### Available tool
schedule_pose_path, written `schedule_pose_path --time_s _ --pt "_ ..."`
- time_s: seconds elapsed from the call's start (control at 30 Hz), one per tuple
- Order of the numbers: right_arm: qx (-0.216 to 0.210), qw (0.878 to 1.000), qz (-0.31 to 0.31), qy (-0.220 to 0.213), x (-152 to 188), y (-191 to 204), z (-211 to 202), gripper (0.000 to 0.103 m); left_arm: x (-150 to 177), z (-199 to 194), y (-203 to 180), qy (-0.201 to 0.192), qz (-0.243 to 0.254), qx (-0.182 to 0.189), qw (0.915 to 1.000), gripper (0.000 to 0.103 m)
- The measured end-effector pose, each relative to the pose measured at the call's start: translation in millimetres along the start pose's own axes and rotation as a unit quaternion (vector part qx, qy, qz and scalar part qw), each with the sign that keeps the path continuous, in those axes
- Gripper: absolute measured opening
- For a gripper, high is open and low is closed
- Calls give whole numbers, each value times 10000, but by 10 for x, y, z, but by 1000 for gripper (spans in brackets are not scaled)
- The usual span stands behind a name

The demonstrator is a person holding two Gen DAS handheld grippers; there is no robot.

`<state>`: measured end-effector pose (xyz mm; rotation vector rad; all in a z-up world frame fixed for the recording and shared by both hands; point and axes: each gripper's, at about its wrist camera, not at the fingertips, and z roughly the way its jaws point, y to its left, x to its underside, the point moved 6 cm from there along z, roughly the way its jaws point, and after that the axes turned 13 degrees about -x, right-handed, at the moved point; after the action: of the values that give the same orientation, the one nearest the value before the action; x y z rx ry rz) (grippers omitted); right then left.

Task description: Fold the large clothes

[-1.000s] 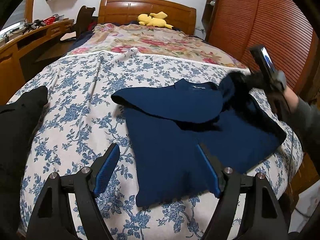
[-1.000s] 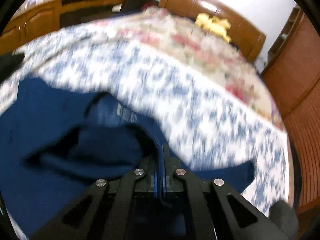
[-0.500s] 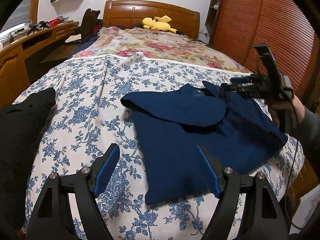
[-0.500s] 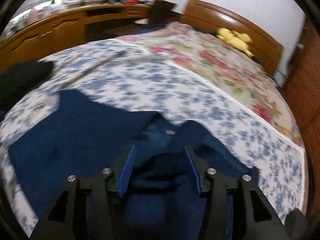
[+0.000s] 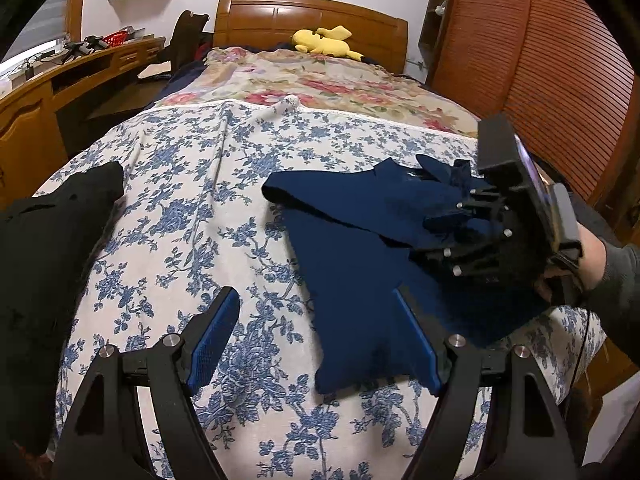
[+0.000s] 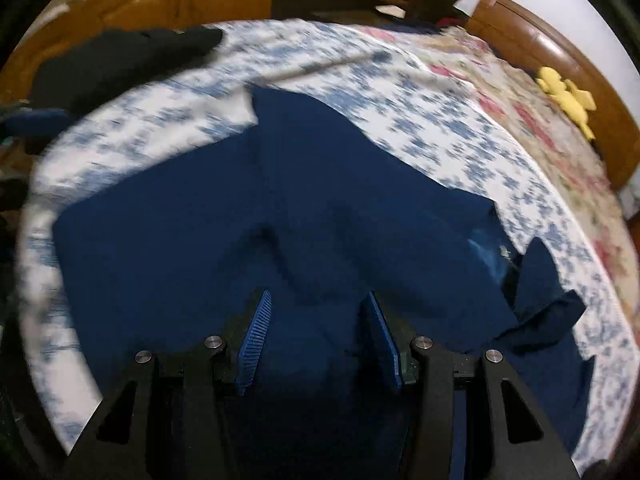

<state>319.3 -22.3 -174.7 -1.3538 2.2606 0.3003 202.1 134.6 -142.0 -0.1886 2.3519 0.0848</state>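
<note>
Two tools, left tool [image 5: 316, 334] and right tool [image 6: 320, 338], both apart; one navy garment [image 5: 360, 280], one black garment [image 5: 44, 248].

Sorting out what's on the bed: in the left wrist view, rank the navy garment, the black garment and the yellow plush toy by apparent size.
1. Navy garment
2. Black garment, though it is cut off at the frame edge and nearer the camera, so this order is unsure
3. Yellow plush toy, smallest, but farthest away
</note>
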Motion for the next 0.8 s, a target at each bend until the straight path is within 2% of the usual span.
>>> schedule_pose_path --time_s 0.03,0.07,0.1,0.23,0.37,0.43,0.47,0.5,0.53,0.67,0.8 --pt "138 9999 -5 49 -22 -87 31 26 2 3 8 3 -5 -9 10000 78" --pt "187 9998 -21 22 -66 -165 46 8 2 8 16 7 -12 -17 10000 78" --pt "287 9996 -35 -63 -129 -262 33 2 -2 13 20 10 -18 -20 10000 78" --pt "1028 9940 36 -385 -484 -671 -76 2 -18 22 -14 -2 24 -27 10000 78" --pt "1589 9816 325 -1003 -840 -1064 -382 2 -51 40 -78 -11 64 4 10000 78" --pt "1608 9781 567 -1194 -952 -1190 -508 9 -77 56 -116 -25 93 22 10000 78" --pt "1575 9775 679 -1226 -980 -1246 -558 27 -90 66 -131 -27 106 25 9999 78" --pt "1429 9790 789 -1220 -981 -1284 -593 50 -106 81 -151 -27 122 22 9999 78" --pt "1307 9798 859 -1249 -948 -1282 -652 56 -123 96 -166 -28 131 29 9999 78" --pt "1260 9755 994 -1506 -593 -1299 -926 59 -188 169 -205 -27 158 49 9999 78" --pt "1064 9792 1145 -1294 -3 -1347 -991 59 -271 246 -254 -36 252 62 9997 78"
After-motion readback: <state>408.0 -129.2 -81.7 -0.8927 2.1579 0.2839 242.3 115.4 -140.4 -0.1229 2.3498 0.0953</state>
